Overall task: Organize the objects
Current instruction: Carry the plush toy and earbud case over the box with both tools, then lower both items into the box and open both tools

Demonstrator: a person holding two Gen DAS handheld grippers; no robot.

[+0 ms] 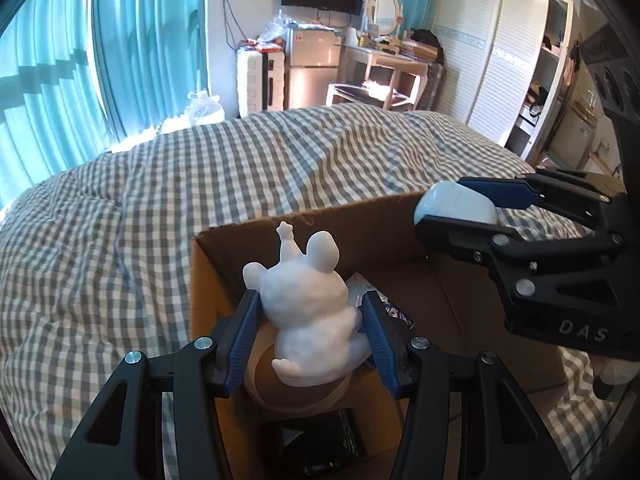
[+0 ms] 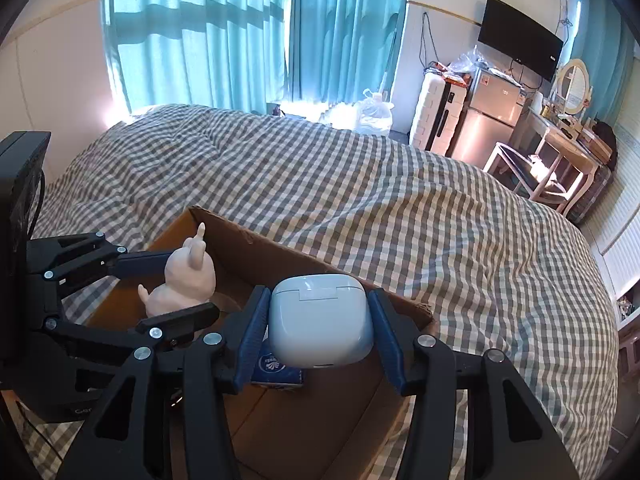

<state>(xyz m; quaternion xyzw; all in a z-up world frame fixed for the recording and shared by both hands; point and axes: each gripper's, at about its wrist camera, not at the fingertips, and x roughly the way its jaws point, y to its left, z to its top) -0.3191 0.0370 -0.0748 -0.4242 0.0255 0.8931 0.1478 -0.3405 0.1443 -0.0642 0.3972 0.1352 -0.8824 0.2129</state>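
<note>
Item 1. Left tongs: blue pads clamped on a white animal figurine, gripped at its flanks, ears and raised arm pointing away from the camera. Held above the near-left part of an open cardboard box.

Item 2. Right tongs: pads clamped on the two sides of a pale earbud case, lid seam facing up. Held above the box's far-right wall, close over the rim.

Item 3. Cardboard box, resting on a bed with a grey-checked cover. The opening lay directly below and slightly ahead of both tongs, which pointed steeply down into it; both loads were judged about equally near to being set down.

Item 4. Box contents: a round brown wooden object just beneath the figurine, a dark flat object nearer the camera, a blue printed packet under the case.

Note. These contents crowded the floor beneath each load; bare cardboard lay toward the box's right half. The two tongs stood near each other, so a collision was judged possible.
</note>
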